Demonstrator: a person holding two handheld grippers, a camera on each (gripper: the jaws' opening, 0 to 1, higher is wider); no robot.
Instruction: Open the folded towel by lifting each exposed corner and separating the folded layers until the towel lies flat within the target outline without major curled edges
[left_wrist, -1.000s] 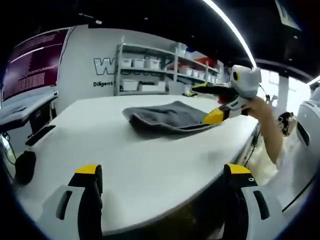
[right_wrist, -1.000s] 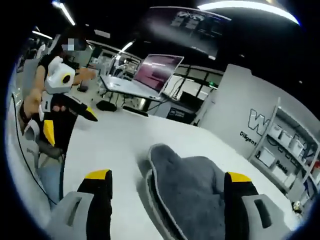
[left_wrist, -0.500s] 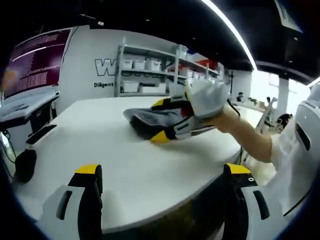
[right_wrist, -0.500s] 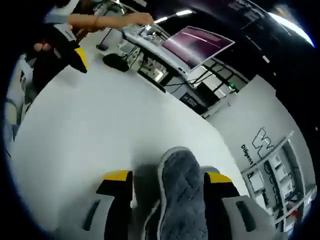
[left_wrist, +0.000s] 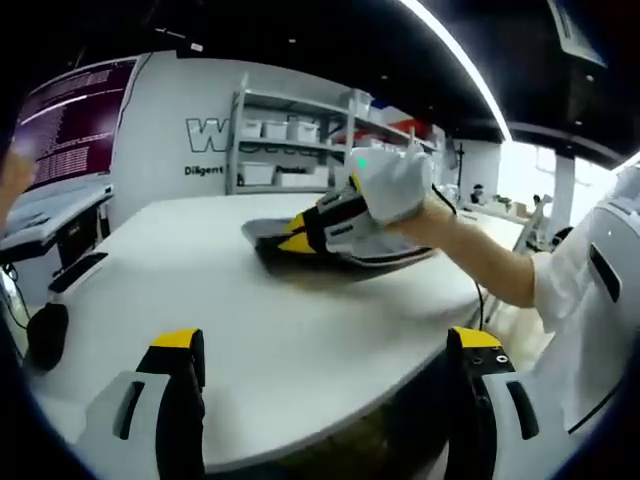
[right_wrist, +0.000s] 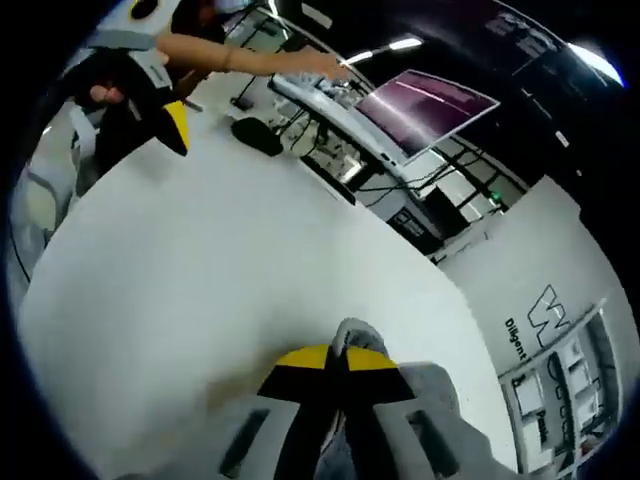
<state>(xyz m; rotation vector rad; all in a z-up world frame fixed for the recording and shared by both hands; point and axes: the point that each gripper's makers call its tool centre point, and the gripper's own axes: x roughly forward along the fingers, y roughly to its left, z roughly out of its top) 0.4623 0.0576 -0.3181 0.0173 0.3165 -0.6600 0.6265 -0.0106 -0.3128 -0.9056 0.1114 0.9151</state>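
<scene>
Right gripper clamps onto towel corner as unfolding begins

On the broad white round-edged bench (left_wrist: 200, 300), the folded grey terry towel (left_wrist: 380, 250) lies toward the far right side; half a second ago the right gripper (right_wrist: 335, 362) had its jaws spread on either side of the towel's rounded corner, and now they are clenched on that corner, so a lift to part the layers looks ready to start. The left gripper (left_wrist: 325, 345) waits at the near edge, jaws released and well apart from the cloth. Beyond stand a metal shelving rack of white bins (left_wrist: 290, 140) and a magenta-lit monitor screen (right_wrist: 430, 100); a black computer mouse (right_wrist: 257, 135) sits well clear of the towel, nothing blocking it.
</scene>
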